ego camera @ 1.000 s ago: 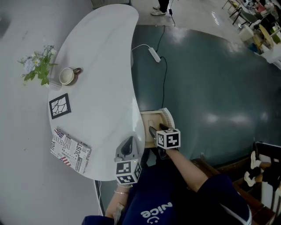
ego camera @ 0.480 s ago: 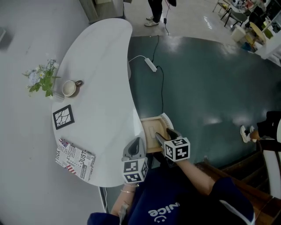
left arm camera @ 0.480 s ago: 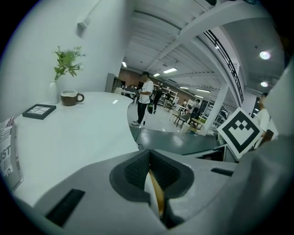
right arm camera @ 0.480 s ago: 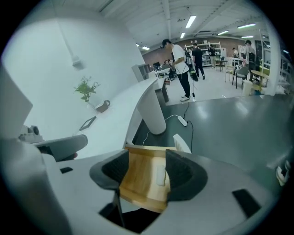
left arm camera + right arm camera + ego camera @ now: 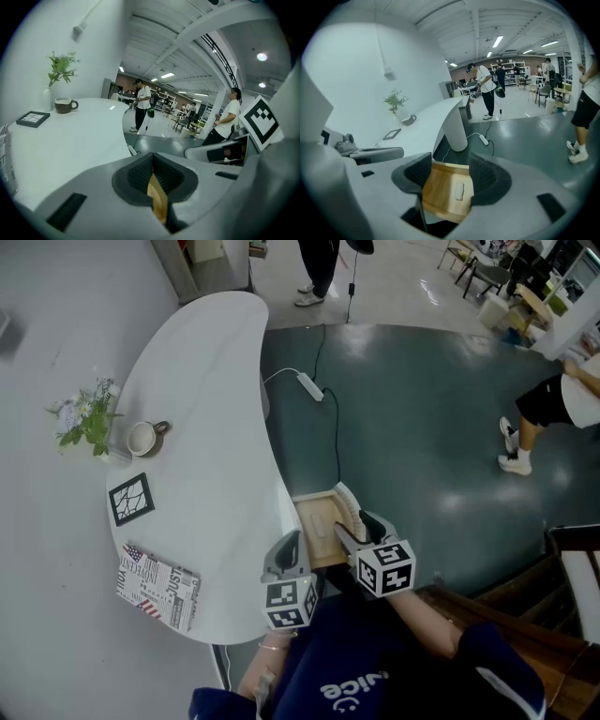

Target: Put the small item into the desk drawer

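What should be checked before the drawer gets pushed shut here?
1. Small white item lies flat inside the drawer: ok.
2. Item clear of the drawer walls: ok.
3. Right gripper jaws apart, holding nothing: ok.
4. Left gripper outside the drawer, over the desk edge: ok.
5. Left gripper empty: cannot tell; jaws together, but a tan sliver shows at the gap.
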The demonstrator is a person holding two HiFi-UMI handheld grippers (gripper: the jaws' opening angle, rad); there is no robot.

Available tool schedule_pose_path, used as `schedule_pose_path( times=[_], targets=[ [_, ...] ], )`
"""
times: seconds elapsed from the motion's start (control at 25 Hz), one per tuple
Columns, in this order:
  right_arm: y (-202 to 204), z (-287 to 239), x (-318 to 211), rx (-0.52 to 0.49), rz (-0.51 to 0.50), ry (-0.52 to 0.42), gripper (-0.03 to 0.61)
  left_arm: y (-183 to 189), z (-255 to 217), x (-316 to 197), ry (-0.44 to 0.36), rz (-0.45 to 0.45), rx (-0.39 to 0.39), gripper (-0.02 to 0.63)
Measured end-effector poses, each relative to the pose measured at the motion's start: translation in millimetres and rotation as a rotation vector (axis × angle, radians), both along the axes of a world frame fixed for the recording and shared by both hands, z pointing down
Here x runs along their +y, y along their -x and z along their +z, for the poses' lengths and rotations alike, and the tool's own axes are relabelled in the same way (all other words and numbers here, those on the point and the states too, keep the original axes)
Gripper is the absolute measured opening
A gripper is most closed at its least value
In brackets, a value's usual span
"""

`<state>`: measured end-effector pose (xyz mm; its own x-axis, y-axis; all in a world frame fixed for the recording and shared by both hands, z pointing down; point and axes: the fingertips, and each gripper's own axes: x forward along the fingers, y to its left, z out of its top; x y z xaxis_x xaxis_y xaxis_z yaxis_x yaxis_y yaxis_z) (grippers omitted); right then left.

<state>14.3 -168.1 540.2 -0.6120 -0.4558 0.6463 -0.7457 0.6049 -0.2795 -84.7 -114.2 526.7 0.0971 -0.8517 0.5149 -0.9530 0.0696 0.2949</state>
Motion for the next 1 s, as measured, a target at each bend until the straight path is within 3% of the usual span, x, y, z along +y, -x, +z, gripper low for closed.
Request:
schedule_pose_path(
  times=[0.28, 0.84, 1.0],
  targets=[
    [-9.1, -14.8, 0.5, -0.004, 0.012, -0.054, 0.222, -9.7, -7.3, -3.8, -0.027, 0.022, -0.005, 0.005],
    [-23.6, -21.2, 7.8, 0.005, 0.047, -0.1, 0.018, -20.6, -13.2, -5.1, -0.047, 0.044, -0.011, 0.005],
    [-23.9, -21.1, 10.6, 0.002, 0.042, -0.101, 0.008, -21.1, -13.0, -2.0, -0.044, 0.047, -0.015, 0.005]
  ],
)
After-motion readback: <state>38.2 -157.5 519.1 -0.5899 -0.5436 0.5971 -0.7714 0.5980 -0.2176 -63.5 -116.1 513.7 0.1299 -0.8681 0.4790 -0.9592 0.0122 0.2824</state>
